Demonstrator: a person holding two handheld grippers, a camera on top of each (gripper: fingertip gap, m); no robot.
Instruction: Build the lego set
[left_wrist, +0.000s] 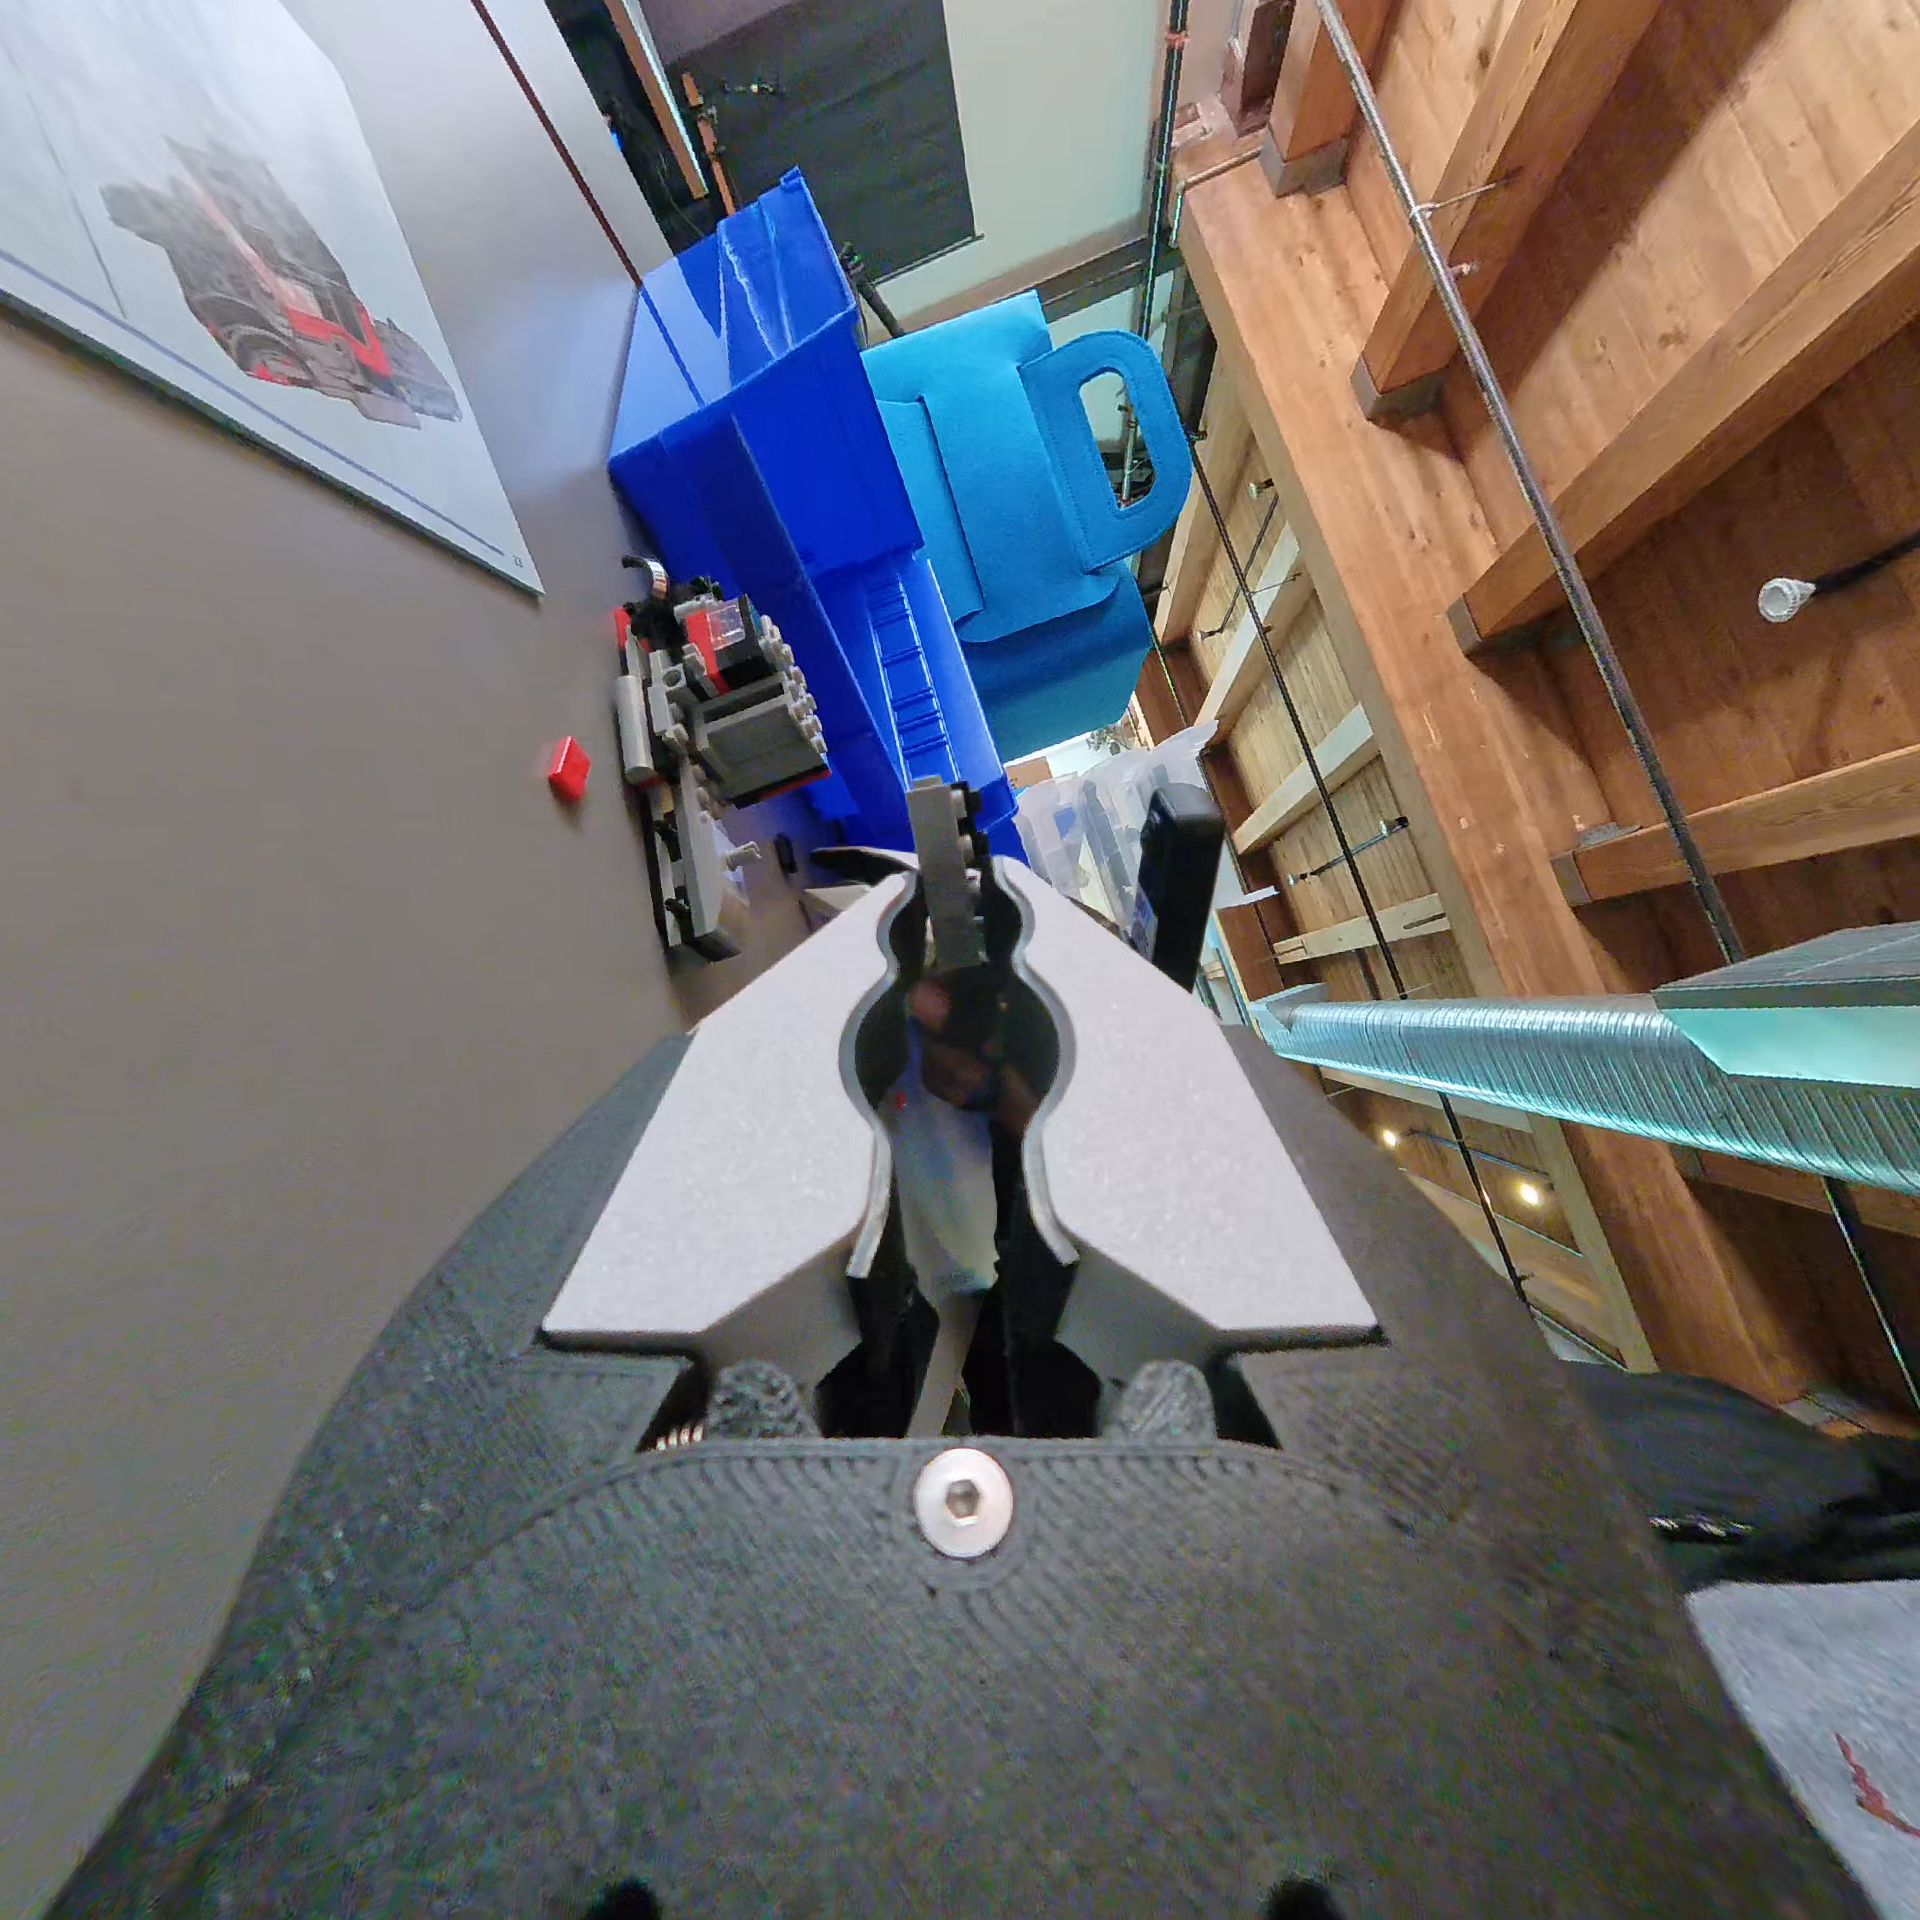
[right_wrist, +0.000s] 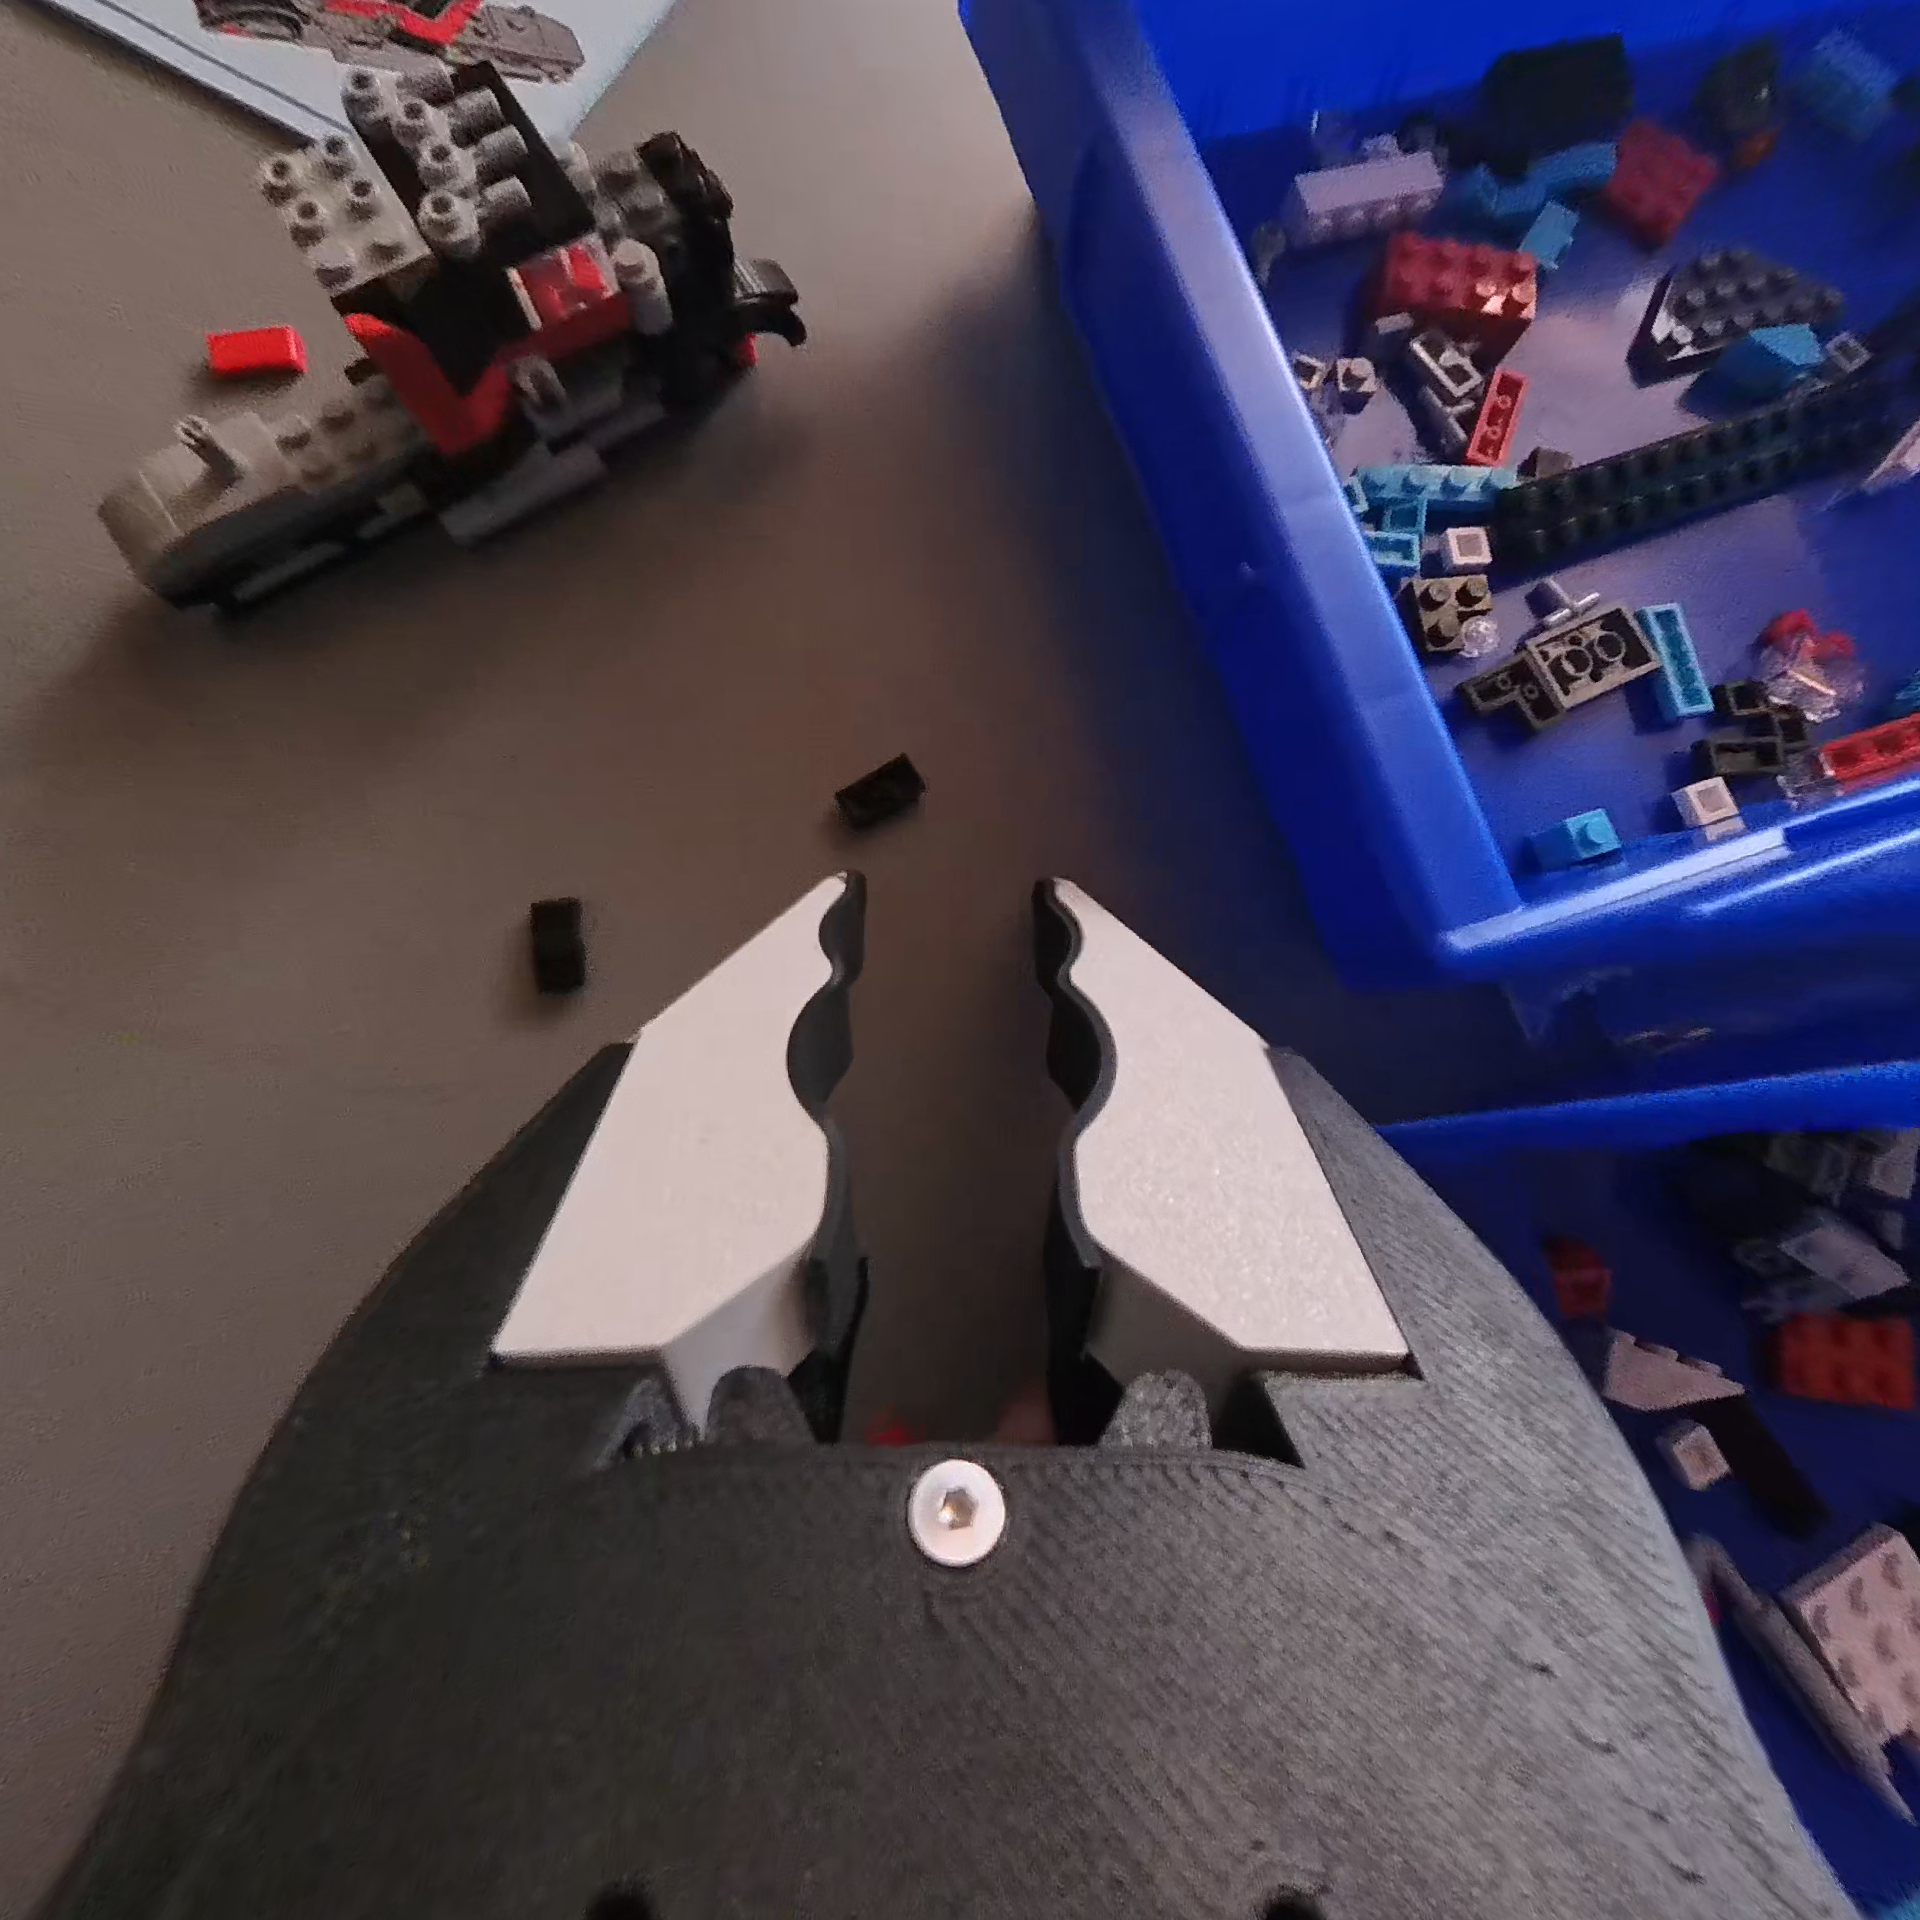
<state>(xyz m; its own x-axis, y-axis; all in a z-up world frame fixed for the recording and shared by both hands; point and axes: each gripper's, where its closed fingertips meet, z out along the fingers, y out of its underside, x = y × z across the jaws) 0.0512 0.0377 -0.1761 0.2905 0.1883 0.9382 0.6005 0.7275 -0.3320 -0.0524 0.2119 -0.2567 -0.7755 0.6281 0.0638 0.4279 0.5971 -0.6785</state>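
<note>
- Your left gripper (left_wrist: 951, 894) is clamped on a small grey-and-black piece (left_wrist: 948, 868), held off the table.
- Your right gripper (right_wrist: 948, 883) gapes empty, two black bricks (right_wrist: 879, 790) just ahead.
- Half-built model (right_wrist: 447, 343) sits beyond; the bin (right_wrist: 1299, 623) is full of loose bricks, so plenty remains.

The left wrist view is rolled sideways, looking level along the surface (left_wrist: 260, 831) toward ceiling beams at 3 o'clock. The right wrist view looks steeply down, close. Both share the half-built model (left_wrist: 717, 717) (right_wrist: 447, 343) and blue bin (left_wrist: 790, 436) (right_wrist: 1299, 623).
</note>
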